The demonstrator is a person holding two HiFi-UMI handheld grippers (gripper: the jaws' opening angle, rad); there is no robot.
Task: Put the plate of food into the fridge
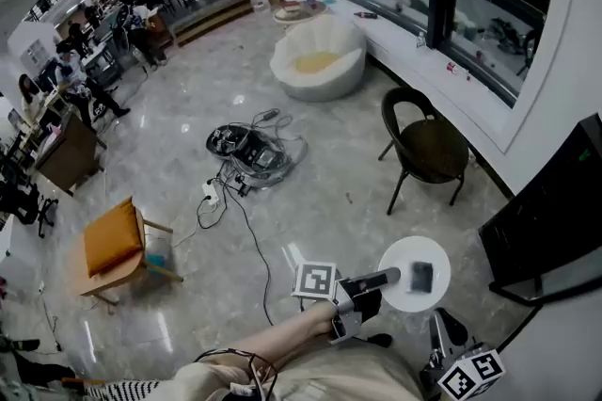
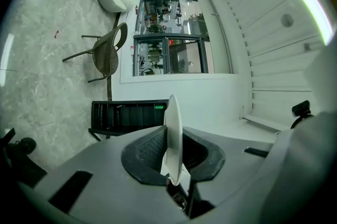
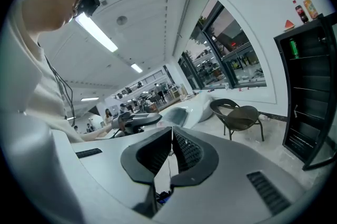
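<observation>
Closest to me, the left gripper (image 2: 174,157) has its fingers clamped on the rim of the white plate (image 2: 172,128), which I see edge-on and standing upright between the pads. From the head view the plate (image 1: 414,298) is held out level in the air over the floor. It hangs to the left of the black fridge (image 1: 550,220) and does not touch it. A small dark piece of food (image 1: 422,275) sits on the plate, a little toward the fridge side of its middle.

The right gripper (image 3: 170,139) holds nothing; its fingers are drawn together to a thin slit. In the head view it is low, below the plate and in front of the fridge. Its own view shows the fridge (image 3: 310,86) off to the right, with bottles (image 3: 304,9) standing on top and a green can (image 3: 294,48) on an upper shelf.

Beyond the fridge, along the same wall, stands a dark round-backed chair (image 1: 428,145). Further on from the fridge sits a white shell-shaped seat (image 1: 320,60). A tangle of cables and gear (image 1: 249,150) lies on the marble floor (image 1: 329,201), well out from the fridge. A wooden chair with an orange cushion (image 1: 113,239) is farthest across.
</observation>
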